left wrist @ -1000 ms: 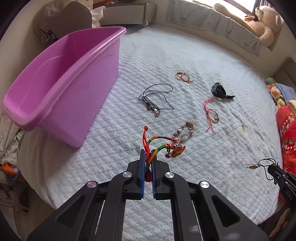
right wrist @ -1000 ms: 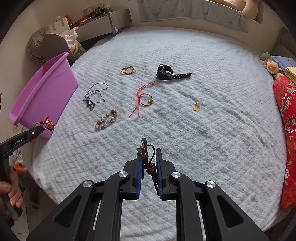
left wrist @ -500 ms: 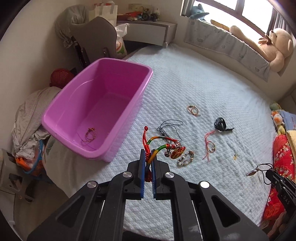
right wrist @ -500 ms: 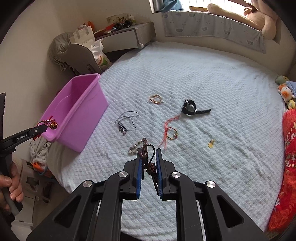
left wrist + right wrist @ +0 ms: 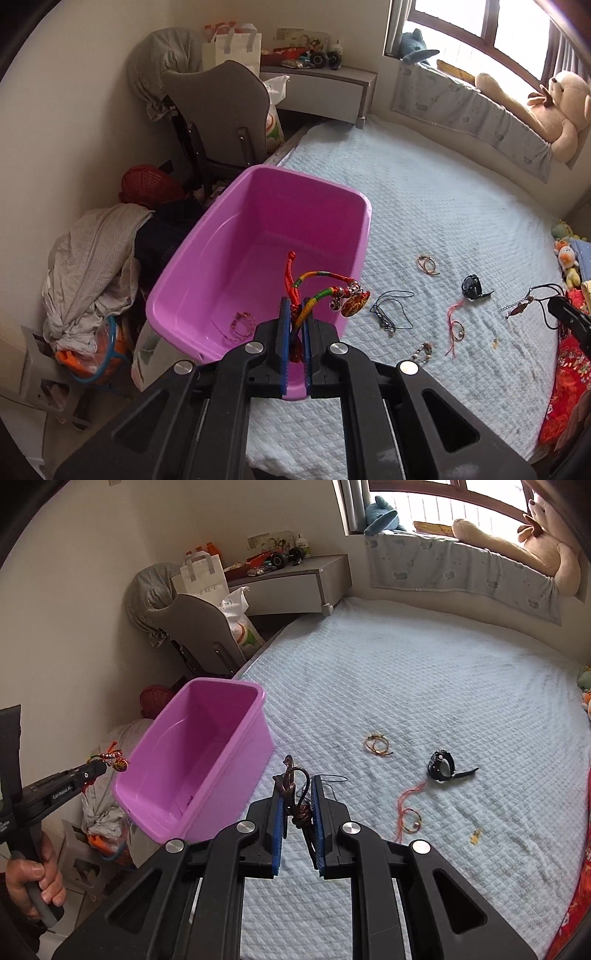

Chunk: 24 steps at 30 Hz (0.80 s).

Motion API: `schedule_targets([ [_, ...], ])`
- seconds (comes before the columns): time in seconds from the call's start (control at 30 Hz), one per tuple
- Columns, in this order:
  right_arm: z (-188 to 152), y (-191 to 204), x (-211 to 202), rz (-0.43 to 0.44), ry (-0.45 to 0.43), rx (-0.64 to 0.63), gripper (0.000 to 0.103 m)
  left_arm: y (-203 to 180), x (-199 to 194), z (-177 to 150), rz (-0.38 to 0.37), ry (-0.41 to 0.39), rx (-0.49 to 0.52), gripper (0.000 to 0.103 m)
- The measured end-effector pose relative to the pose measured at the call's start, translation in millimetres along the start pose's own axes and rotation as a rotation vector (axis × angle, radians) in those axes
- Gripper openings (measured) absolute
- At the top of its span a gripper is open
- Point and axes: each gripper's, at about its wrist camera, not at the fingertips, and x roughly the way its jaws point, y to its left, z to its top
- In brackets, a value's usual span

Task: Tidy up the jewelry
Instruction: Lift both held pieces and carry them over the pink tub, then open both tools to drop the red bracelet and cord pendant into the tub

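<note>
Transfer step. The left gripper (image 5: 295, 306), clamped on a red multicolour cord charm (image 5: 325, 286), hung above the purple bin (image 5: 365, 221); the right gripper (image 5: 297, 801) pinched a brown cord necklace (image 5: 295, 794) beside it. Next move, presumably: release over the bin.

1. Purple bin (image 5: 258, 236): open, upright on the bed's edge; one pink braided bracelet (image 5: 242, 325) lies on its floor.
2. Multicoloured cord charm (image 5: 325, 284): hangs above the bin.
3. Black watch (image 5: 441, 766), red string bracelets (image 5: 406, 812): lying well right of the bin.
</note>
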Motion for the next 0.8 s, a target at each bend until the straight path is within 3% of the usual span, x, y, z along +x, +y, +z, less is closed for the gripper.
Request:
schedule_targets([
  [0.17,23.0,42.1,25.8,-0.003,0.002,0.03,0.014,34.5,15.7,26.4,-0.012,-0.017,0.067,0.006],
  [0.4,42.7,99.2,70.0,0.015,0.037,0.053,0.014,75.4,50.0,58.5,-0.059,0.023,0.118,0.006],
  [0.8,75.3,183.8,141.8,0.062,0.132,-0.054,0.014,99.4,98.6,80.0,-0.114,0.093,0.148,0.006],
])
